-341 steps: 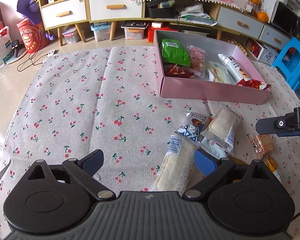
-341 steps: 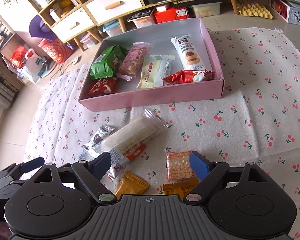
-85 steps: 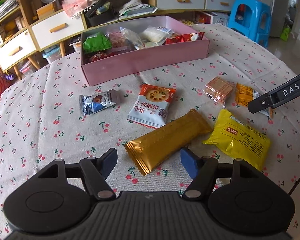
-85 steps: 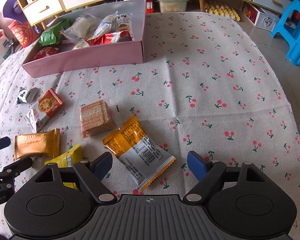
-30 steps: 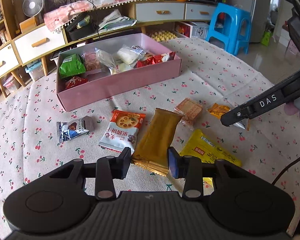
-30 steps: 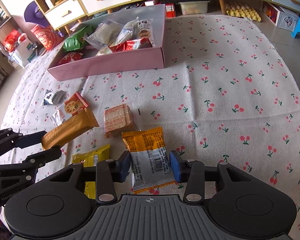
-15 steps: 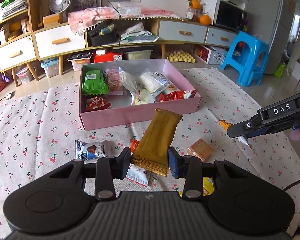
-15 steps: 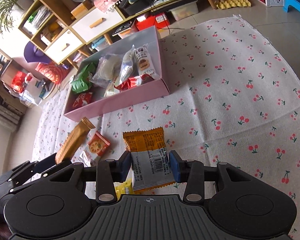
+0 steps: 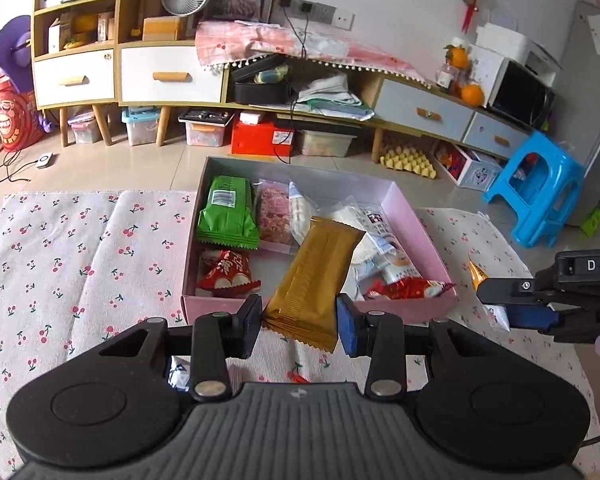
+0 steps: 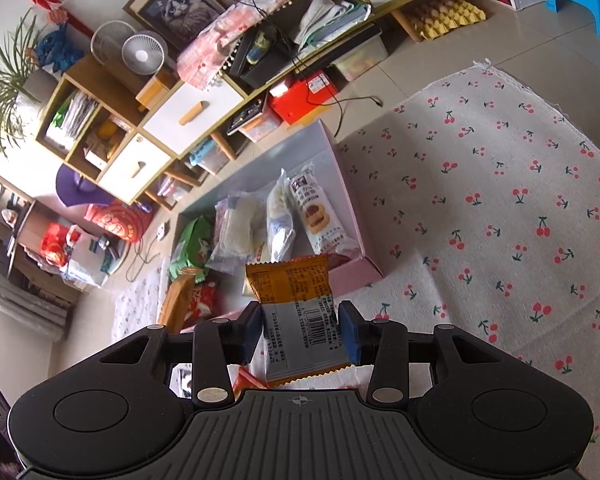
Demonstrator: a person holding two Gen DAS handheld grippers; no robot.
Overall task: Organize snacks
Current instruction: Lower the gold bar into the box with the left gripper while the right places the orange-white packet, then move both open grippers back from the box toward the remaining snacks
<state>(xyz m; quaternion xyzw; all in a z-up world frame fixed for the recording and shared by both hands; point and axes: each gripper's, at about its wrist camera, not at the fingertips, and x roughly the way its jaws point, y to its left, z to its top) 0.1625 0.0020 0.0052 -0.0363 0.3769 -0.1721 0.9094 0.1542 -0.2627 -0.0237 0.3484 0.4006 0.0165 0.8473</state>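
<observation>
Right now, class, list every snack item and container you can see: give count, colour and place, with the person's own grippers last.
pink box: 1, pink, on the cherry tablecloth.
green packet: 1, green, box's far left.
red packet: 1, red, box's near left.
pink bar: 1, pink, beside the green packet.
gold bar: 1, gold, held over the box.
orange packet: 1, orange and white, held near the box.
left gripper: shut on the gold bar.
right gripper: shut on the orange packet.
</observation>
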